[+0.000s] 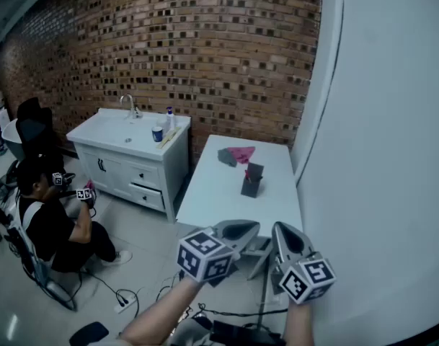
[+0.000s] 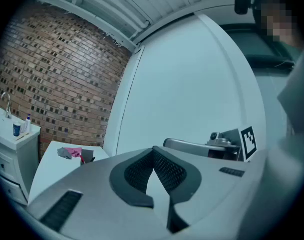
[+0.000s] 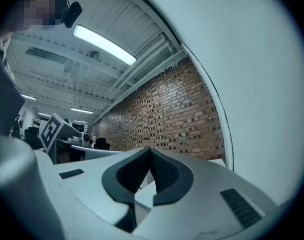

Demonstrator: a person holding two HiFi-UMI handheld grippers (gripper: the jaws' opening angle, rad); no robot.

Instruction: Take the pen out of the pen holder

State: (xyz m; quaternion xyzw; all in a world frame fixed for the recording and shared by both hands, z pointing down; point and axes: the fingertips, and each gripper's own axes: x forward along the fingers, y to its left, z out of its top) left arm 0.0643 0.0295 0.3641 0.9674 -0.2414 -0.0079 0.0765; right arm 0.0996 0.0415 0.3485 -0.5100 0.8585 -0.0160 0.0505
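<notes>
Two grippers show low in your head view, side by side and level at the near end of the long white table (image 1: pixel 220 197): your left gripper (image 1: pixel 238 231) and your right gripper (image 1: pixel 287 236), each with its square-marker cube. In the left gripper view, the left gripper's fingers (image 2: pixel 167 172) are clenched tip to tip with nothing between them. The right gripper view shows the right gripper's fingers (image 3: pixel 164 177) pressed together the same way, also empty. The thin red pen (image 2: pixel 82 158) stands in the dark grey pen holder (image 1: pixel 252 180), which sits upright towards the far half of the table, well apart from both grippers. Just beyond the holder lie a crumpled pink cloth (image 1: pixel 241 153) and a small grey object (image 1: pixel 225 157) touching it. A plain white wall (image 1: pixel 378 157) runs along your right, and a red brick wall (image 1: pixel 205 49) closes the far side. Against the bricks stands a white sink cabinet (image 1: pixel 125 166) with a tap and a blue cup on top. To your left, a seated person in a black shirt (image 1: pixel 50 225) holds another pair of marker-cube grippers.
</notes>
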